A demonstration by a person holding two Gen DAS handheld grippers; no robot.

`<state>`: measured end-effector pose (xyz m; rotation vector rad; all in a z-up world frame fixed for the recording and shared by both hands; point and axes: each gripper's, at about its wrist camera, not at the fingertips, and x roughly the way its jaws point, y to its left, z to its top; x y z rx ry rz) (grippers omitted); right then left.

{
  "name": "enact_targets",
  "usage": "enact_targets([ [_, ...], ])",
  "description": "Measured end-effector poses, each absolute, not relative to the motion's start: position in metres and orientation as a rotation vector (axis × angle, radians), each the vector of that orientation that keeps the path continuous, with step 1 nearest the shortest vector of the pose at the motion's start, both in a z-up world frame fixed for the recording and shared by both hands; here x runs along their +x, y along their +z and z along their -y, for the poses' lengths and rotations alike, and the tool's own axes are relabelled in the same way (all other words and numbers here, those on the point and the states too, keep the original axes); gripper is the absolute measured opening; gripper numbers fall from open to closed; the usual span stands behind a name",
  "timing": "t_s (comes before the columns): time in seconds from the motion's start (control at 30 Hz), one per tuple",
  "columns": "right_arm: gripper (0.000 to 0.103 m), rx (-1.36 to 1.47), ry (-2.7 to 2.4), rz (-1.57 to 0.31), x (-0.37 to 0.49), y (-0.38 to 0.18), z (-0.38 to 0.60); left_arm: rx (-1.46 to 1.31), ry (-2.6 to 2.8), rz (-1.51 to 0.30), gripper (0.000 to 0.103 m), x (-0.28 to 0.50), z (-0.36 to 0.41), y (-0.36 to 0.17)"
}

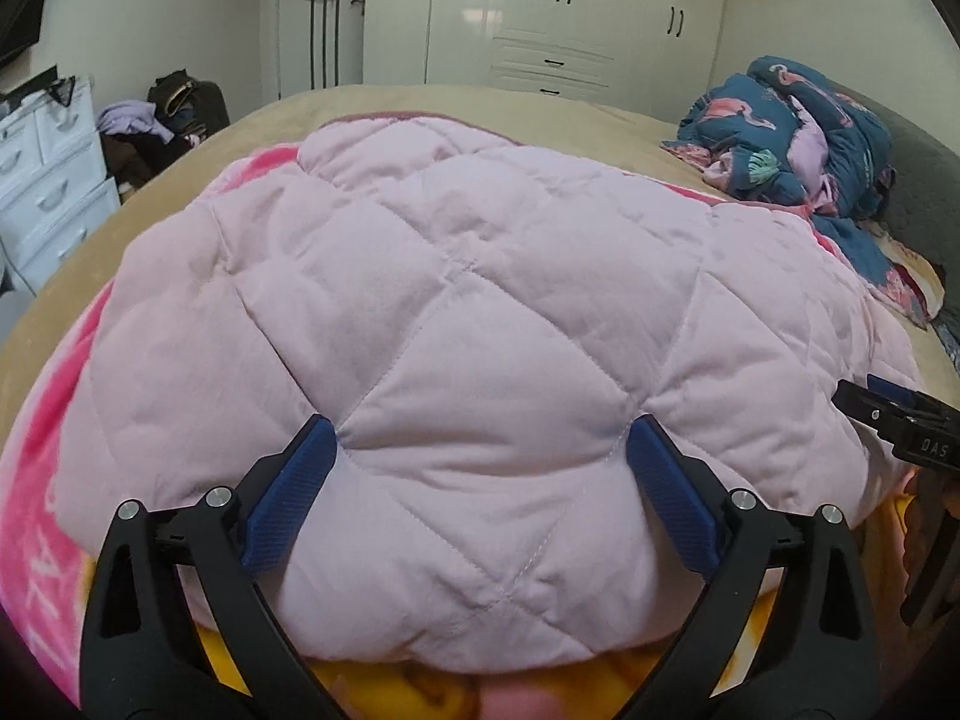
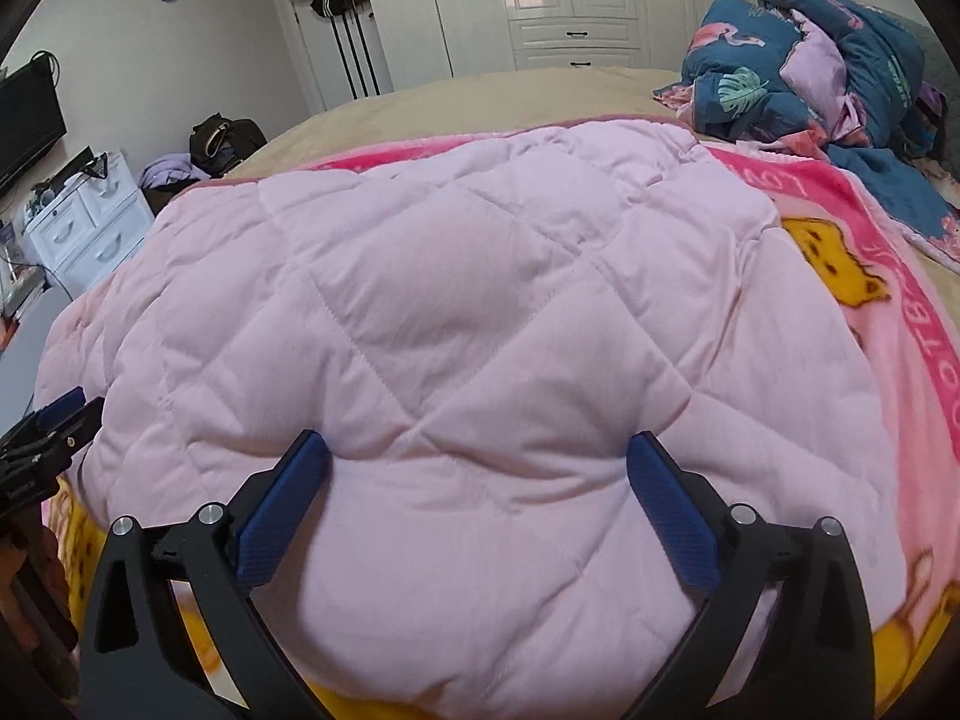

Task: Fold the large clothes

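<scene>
On the bed [image 2: 480, 90], over a bright pink cartoon blanket [image 2: 888, 324], lay the pale pink quilt [image 1: 468, 312], already doubled over with its puffy near edge bulging toward both cameras. Left gripper [image 1: 480, 450] spread wide, blue pads astride that near edge without visibly pinching it; right gripper [image 2: 480, 462] likewise released, jaws fully apart around the same fold, further along to the right. Nothing grasped by either. Likely between folds, lining up for the next grab. Risks from here: closing on the top layer alone, so the padded stack would split and the fold slide open; snagging the blanket underneath along with the quilt and dragging it; uneven pulls from the two sides skewing the edge. Heaped blue flamingo bedding [image 2: 804, 66] nearby at the far right, a possible obstacle.
</scene>
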<state>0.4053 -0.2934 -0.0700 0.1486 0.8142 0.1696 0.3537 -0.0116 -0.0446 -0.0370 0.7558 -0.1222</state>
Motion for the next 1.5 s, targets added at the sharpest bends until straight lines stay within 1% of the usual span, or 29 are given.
enact_targets([
  [0.27,0.099,0.163,0.164,-0.838,0.417,-0.073,0.292,-0.053,-0.135,-0.803,0.093,0.362,0.010,-0.047],
  [0.43,0.099,0.223,0.177,-0.859,0.408,-0.063,0.300,-0.110,-0.147,-0.811,0.092,0.352,0.003,-0.037],
  [0.6,0.099,0.288,0.199,-0.824,0.388,-0.048,0.309,-0.141,-0.157,-0.805,0.094,0.342,0.000,-0.022],
  [0.73,0.099,0.334,0.206,-0.802,0.371,-0.037,0.317,-0.163,-0.171,-0.789,0.094,0.331,0.000,-0.009],
  [1.17,0.099,0.321,0.186,-0.690,0.310,0.011,0.344,-0.215,-0.148,-0.680,0.094,0.283,-0.018,0.031],
  [1.5,0.099,0.317,0.149,-0.621,0.266,0.033,0.362,-0.158,-0.079,-0.616,0.094,0.247,-0.032,0.048],
])
